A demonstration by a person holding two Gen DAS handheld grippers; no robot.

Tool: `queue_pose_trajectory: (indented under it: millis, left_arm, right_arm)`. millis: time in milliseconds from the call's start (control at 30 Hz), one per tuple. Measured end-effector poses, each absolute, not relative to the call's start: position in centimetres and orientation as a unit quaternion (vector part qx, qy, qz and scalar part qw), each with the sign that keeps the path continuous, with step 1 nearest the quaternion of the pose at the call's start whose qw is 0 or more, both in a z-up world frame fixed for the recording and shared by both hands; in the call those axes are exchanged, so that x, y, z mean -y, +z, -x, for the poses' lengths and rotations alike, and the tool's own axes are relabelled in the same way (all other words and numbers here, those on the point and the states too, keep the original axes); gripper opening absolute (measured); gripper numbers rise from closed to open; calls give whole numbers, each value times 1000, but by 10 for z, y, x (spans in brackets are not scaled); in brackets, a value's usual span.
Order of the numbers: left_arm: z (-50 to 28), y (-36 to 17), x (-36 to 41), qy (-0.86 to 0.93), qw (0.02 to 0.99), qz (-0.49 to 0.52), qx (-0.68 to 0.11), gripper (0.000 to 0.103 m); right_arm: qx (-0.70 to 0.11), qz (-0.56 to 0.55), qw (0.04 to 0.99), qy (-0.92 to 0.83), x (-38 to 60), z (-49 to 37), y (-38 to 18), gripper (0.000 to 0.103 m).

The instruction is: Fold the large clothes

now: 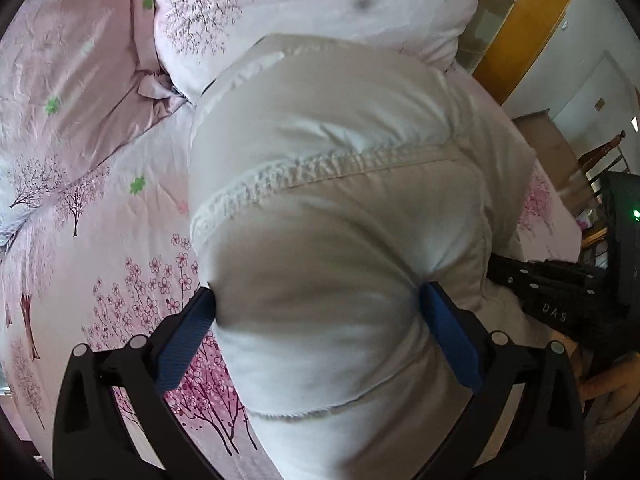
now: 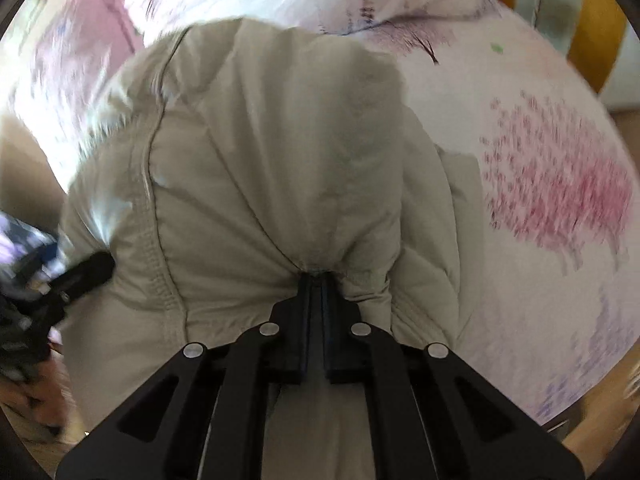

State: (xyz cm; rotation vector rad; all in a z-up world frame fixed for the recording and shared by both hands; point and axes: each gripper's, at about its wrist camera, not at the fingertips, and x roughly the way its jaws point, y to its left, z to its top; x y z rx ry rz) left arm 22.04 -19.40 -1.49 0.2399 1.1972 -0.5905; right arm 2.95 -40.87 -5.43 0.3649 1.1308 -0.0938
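A puffy off-white padded jacket lies bunched on the bed. My left gripper has its blue-padded jaws wide apart, pressing into a thick padded fold of the jacket from both sides. In the right wrist view the jacket fills the middle. My right gripper is shut on a pinch of its fabric, with creases radiating from the fingertips. The other gripper shows as a black shape at the jacket's left edge.
The bed has a pink floral sheet and a white floral pillow at the back. A yellow wooden door frame and furniture stand at the right. The bed's floral sheet extends right of the jacket.
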Motion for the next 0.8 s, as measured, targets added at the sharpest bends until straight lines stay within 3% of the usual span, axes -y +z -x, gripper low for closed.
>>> queue_pose_trajectory:
  millis: [533, 633, 800]
  left_arm:
    - [-232, -46, 207, -247, 758, -152, -584, 101]
    - [-234, -48, 202, -248, 751, -147, -594, 101]
    - [-236, -49, 196, -250, 746, -137, -602, 101]
  right_arm:
    - [-584, -129, 801, -25, 419, -74, -81, 2]
    - [-598, -142, 788, -22, 423, -77, -67, 2]
    - [-530, -198, 825, -16, 448, -81, -18, 3]
